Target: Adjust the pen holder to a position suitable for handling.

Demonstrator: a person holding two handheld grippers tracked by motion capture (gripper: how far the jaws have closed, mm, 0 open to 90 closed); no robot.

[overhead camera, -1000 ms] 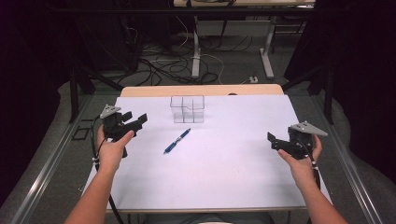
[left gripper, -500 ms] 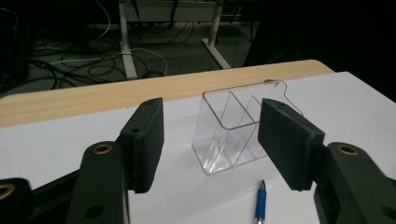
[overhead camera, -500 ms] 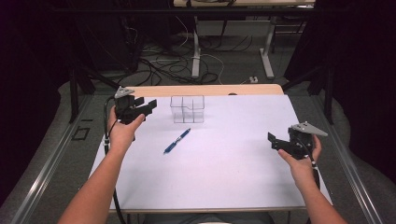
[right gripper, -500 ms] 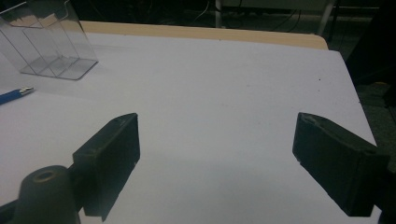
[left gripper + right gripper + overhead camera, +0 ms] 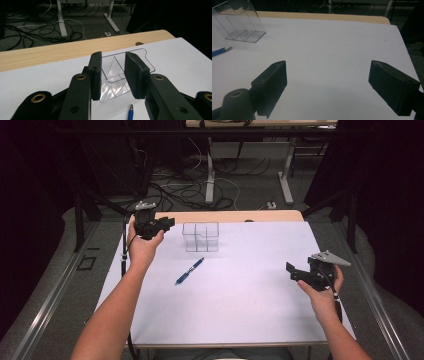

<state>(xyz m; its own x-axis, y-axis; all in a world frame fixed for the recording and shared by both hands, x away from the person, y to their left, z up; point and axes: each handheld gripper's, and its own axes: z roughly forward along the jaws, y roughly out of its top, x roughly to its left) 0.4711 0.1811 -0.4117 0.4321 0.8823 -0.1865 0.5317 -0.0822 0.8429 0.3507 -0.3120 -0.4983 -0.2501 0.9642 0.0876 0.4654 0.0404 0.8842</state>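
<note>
the left gripper, jaws a little apart, should slide slowly onto the clear plastic divided box; the right gripper waits, jaws wide apart.

Clear compartmented plastic box upright near the table's far edge; blue pen flat just before it.

Table with white top and the objects resting on it.
A clear plastic divided organizer stands near the far wooden edge; a blue pen lies flat just in front of it, set diagonally.
</note>
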